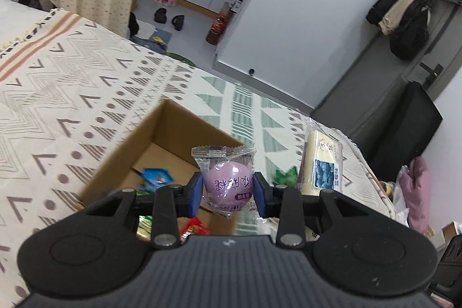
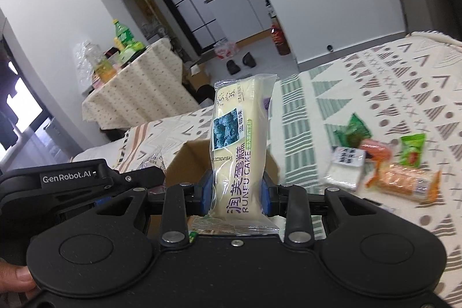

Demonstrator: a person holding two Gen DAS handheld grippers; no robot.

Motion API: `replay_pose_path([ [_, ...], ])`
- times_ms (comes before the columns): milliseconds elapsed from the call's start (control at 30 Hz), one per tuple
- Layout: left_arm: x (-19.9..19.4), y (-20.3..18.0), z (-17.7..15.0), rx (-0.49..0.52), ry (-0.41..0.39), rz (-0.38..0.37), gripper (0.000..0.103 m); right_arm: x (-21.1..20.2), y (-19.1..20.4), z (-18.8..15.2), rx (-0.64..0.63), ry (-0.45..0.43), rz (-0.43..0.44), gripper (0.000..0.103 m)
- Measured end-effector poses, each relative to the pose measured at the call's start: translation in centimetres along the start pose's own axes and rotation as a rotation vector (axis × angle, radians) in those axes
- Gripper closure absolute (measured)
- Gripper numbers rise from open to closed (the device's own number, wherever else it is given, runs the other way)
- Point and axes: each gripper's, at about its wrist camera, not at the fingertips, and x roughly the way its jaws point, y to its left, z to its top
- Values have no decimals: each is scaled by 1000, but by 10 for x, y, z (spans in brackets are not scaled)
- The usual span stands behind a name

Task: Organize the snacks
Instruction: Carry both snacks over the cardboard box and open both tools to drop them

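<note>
My left gripper (image 1: pixel 228 188) is shut on a purple round candy (image 1: pixel 228 184) in clear wrap, held over the near right corner of an open cardboard box (image 1: pixel 138 143). Inside the box lie a blue packet (image 1: pixel 157 176) and red and green wrappers. My right gripper (image 2: pixel 237 191) is shut on a cream blueberry cake bar (image 2: pixel 236 146), held upright in front of the same box (image 2: pixel 187 163). That cake bar (image 1: pixel 322 163) also shows at the right in the left wrist view. The other gripper (image 2: pixel 75 181) appears at the left in the right wrist view.
Loose snacks lie on the patterned bedspread (image 2: pixel 404 94) at the right: a green packet (image 2: pixel 350 133), a white packet (image 2: pixel 346 168), an orange bar (image 2: pixel 404 182) and a green candy (image 2: pixel 411 153). A cloth-covered table (image 2: pixel 130 88) with bottles stands beyond the bed. A thumb (image 2: pixel 17 277) shows at lower left.
</note>
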Motion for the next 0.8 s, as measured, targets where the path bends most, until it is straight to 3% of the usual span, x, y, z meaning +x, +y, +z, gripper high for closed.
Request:
replay_pose_path([
  [367,18,42,12,-54,28,42,66,36,24,-10,-36,111,50,71],
  [500,26,41,8,-11,54,116,61,51,24,-6,-28,168,104,67],
  [667,30,37,9,23,-4,225,30,54,22,5,-66,150,125,47],
  [800,41,25,13,56,27,209,24,50,11,19,-82,112,152,40],
])
